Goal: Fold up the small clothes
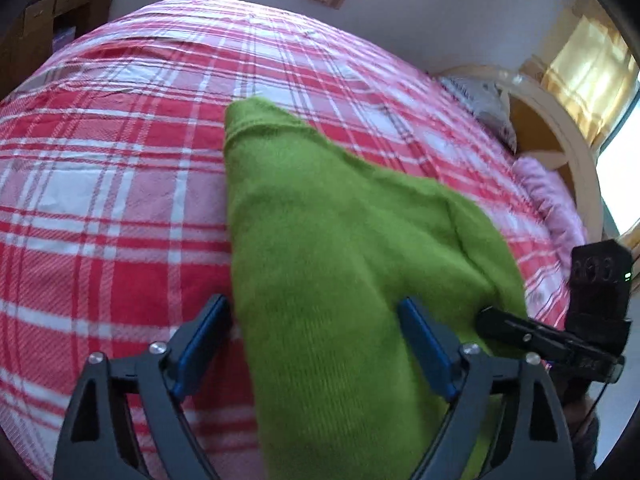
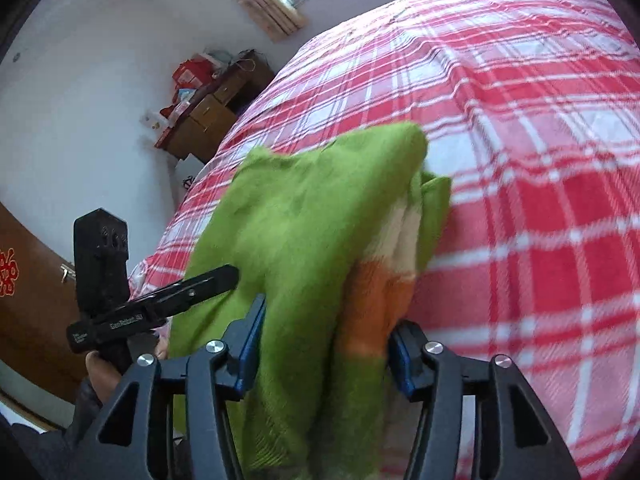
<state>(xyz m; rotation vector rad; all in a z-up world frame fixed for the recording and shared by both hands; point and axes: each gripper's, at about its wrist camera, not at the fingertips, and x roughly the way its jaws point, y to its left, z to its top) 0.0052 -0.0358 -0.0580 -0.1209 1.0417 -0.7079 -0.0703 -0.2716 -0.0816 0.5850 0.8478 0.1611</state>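
Observation:
A small green knit sweater (image 1: 320, 240) with orange and cream stripes (image 2: 376, 300) lies bunched over the red plaid bed (image 1: 120, 160). My left gripper (image 1: 316, 320) has its blue-padded jaws wide apart, the sweater lying between them. My right gripper (image 2: 324, 336) also has its jaws apart around a thick fold of the sweater (image 2: 312, 220); whether the pads press the cloth I cannot tell. The right gripper shows at the right edge of the left wrist view (image 1: 552, 340); the left gripper shows at the left of the right wrist view (image 2: 152, 304).
The plaid bedspread (image 2: 540, 160) covers the bed. A pink pillow (image 1: 552, 200) and a curved headboard (image 1: 560, 128) are at the right. A wooden cabinet (image 2: 208, 116) with red boxes stands by the wall. A brown door (image 2: 28, 300) is at the left.

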